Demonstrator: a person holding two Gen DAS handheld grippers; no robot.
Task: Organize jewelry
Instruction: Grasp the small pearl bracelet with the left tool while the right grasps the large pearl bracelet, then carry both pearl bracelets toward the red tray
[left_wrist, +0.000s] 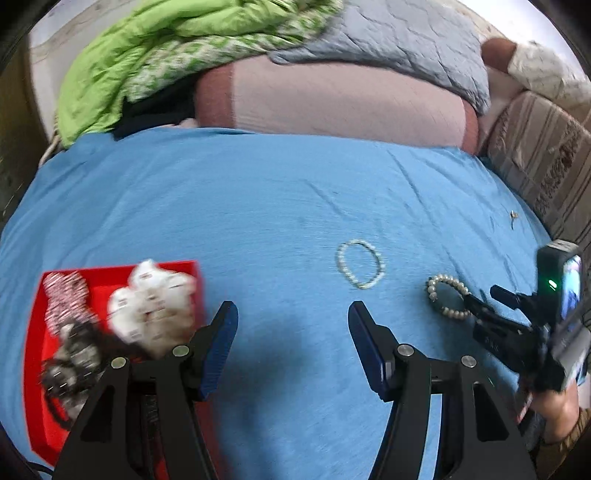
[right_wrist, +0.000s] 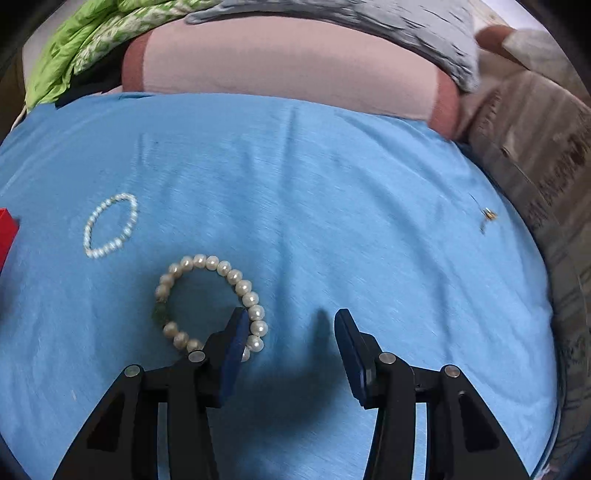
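Two pearl bracelets (right_wrist: 210, 306) (right_wrist: 110, 226), blue sheet (right_wrist: 332, 184), pink pillow (right_wrist: 288, 70)

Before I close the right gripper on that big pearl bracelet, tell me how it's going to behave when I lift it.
The big pearl bracelet is separate round beads on a string, so it will probably sag rather than hold its ring. The glossy pearls may slip between the flat pads. One finger of the right gripper sits inside the loop, so hooking could work.

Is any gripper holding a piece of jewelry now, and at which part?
Nothing is held. Both grippers, left gripper and right gripper, are open; the large pearl bracelet lies beside the right one.
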